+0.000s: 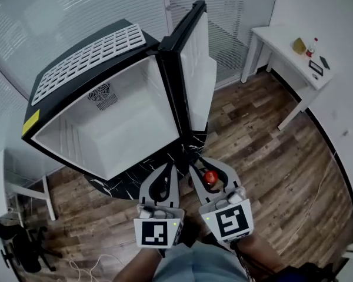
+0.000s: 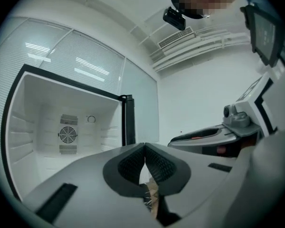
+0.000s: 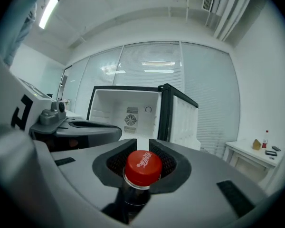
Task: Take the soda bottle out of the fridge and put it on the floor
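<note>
Wood-plank floor (image 1: 270, 157) covered the room, which was bounded by a glazed wall with blinds (image 1: 59, 16) and a plain white wall (image 1: 335, 98). A black fridge (image 1: 53, 98) stood against the glazing with its door (image 1: 191, 69) swung wide, exposing a white interior with a round fan grille (image 1: 102, 93) on the back wall. A white table (image 1: 282, 43) stood in the far corner, well apart from the fridge, bearing a few small items too small to identify. The left gripper (image 1: 170, 168) and the right gripper (image 1: 212, 166) were held side by side in front of the fridge, above the floor. The left gripper's jaws were pressed together at the tips with nothing between them. The right gripper's jaws pinched the soda bottle (image 1: 210, 177) at its neck, just below the red cap (image 3: 142, 166), so that the bottle hung outside the fridge, clear of the floor. Only the head view showed the floor, the white grid on the fridge top (image 1: 88, 57) and the yellow label (image 1: 30, 122) at its corner. Only the left gripper view showed the ceiling air vent (image 2: 176, 38), and only the right gripper view showed the ceiling light strip (image 3: 48, 11) and white lettering on the cap, which was too small to read.
</note>
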Tool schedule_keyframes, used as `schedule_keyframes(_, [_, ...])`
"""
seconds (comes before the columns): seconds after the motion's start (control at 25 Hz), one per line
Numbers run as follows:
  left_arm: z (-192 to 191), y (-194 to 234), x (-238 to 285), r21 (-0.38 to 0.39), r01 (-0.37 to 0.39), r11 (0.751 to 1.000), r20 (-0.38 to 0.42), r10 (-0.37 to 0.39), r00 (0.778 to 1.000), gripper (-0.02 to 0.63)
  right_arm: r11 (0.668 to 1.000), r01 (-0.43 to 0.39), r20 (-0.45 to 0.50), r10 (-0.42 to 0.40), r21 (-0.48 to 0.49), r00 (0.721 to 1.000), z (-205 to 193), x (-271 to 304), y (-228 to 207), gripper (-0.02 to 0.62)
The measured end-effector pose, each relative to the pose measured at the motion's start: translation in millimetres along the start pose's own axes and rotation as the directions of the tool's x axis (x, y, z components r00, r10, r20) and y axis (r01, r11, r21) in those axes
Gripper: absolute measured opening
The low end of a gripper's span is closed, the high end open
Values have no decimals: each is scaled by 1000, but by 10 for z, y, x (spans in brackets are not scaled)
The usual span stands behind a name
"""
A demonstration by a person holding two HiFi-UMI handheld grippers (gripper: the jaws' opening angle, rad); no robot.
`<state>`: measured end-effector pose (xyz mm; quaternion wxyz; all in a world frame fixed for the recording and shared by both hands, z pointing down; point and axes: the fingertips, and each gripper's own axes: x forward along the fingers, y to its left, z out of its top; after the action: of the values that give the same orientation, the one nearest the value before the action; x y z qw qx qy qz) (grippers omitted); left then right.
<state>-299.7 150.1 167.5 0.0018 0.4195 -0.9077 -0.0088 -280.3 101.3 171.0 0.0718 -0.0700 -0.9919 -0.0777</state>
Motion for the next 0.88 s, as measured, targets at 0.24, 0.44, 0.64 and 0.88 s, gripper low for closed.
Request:
schedule_keyframes(0.24, [-88, -941, 48, 11, 160, 987, -34, -160, 987, 17, 987, 159, -49, -158, 13, 986, -331, -856, -518, 91])
schedule_keyframes(0.44, [-202, -1724, 22, 3, 275, 961, -56, -274, 960, 17, 956, 290, -89, -286, 33, 954, -655, -1627, -896, 91])
schedule_keyframes(0.64, [-335, -2555, -2, 22, 403, 915, -90, -400, 912, 17, 907, 418, -126, -408, 55, 904, -954, -2405, -1186, 91])
schedule_keyframes(0.88, [-403, -3552, -128, 41, 564, 825, -108, -557, 823, 17, 842, 534, -183, -516, 70, 837, -1263, -3266, -1363, 91])
